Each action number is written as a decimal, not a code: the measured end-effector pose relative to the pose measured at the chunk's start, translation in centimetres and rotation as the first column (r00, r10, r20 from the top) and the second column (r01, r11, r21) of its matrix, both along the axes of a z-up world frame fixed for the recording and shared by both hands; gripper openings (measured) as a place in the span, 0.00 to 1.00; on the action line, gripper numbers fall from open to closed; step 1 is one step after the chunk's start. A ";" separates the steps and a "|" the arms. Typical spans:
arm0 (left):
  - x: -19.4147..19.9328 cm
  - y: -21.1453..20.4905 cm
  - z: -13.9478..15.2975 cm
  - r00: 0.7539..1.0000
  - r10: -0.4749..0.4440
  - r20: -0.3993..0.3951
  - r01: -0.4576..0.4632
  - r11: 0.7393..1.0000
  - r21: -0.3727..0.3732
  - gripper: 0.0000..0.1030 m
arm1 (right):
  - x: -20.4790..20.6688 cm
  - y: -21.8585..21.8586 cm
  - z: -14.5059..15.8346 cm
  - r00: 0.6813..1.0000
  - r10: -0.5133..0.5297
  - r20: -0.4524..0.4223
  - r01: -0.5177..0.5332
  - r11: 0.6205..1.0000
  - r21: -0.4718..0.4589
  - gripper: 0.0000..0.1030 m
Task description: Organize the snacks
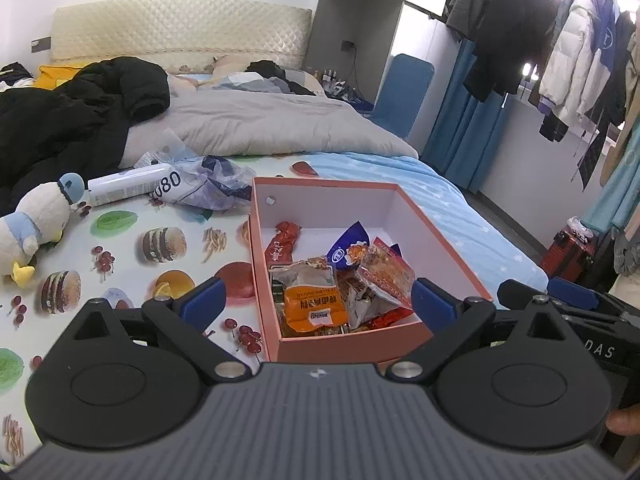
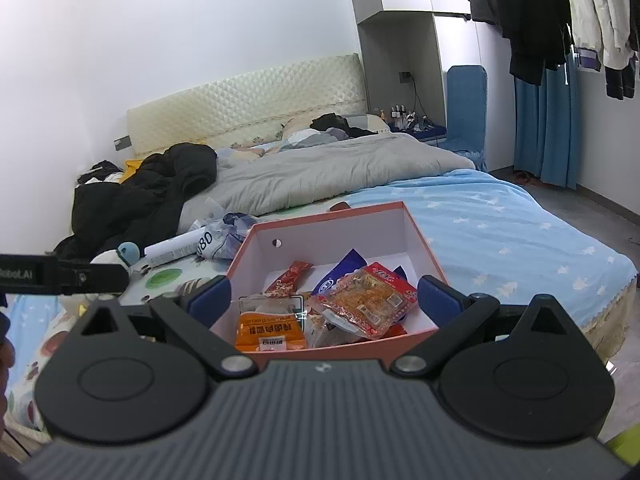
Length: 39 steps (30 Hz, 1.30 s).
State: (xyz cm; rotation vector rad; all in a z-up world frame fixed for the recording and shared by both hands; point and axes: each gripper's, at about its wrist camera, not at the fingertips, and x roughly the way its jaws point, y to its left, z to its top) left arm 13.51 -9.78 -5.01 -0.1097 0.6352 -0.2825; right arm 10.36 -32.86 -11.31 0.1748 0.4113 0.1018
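Left wrist view: left gripper [image 1: 316,300], jaws spread wide and holding nothing, hangs over the near end of the pink box [image 1: 448,248] on the bed, where the snack packets [image 1: 316,300] already lie gathered, probably just dropped in; only this view shows the food-print cloth [image 1: 132,256] and the whole plush toy [image 1: 32,228]. Right wrist view: right gripper [image 2: 324,304], equally wide and empty, faces the same box [image 2: 424,248]; only here the left gripper's arm [image 2: 60,276] crosses at left
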 end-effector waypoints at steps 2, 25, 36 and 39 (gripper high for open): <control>0.1 -0.1 -0.1 1.000 -0.011 -0.010 0.011 1.000 0.000 0.97 | 0.0 0.0 0.0 1.000 0.001 -0.002 -0.001 1.000 0.001 0.98; -0.4 0.4 -0.1 0.999 0.043 -0.010 -0.042 0.999 0.008 0.97 | 0.2 0.2 -0.1 1.000 -0.004 -0.009 0.004 1.000 0.002 0.98; -0.4 0.8 -0.2 0.999 0.048 -0.015 -0.048 0.999 -0.002 0.97 | 0.2 0.4 -0.2 1.000 -0.011 -0.007 0.011 1.000 -0.001 0.98; -0.4 0.9 -0.2 0.998 0.055 -0.021 -0.055 0.998 -0.013 0.97 | 0.2 0.5 -0.1 1.000 -0.009 -0.006 0.009 1.000 -0.003 0.98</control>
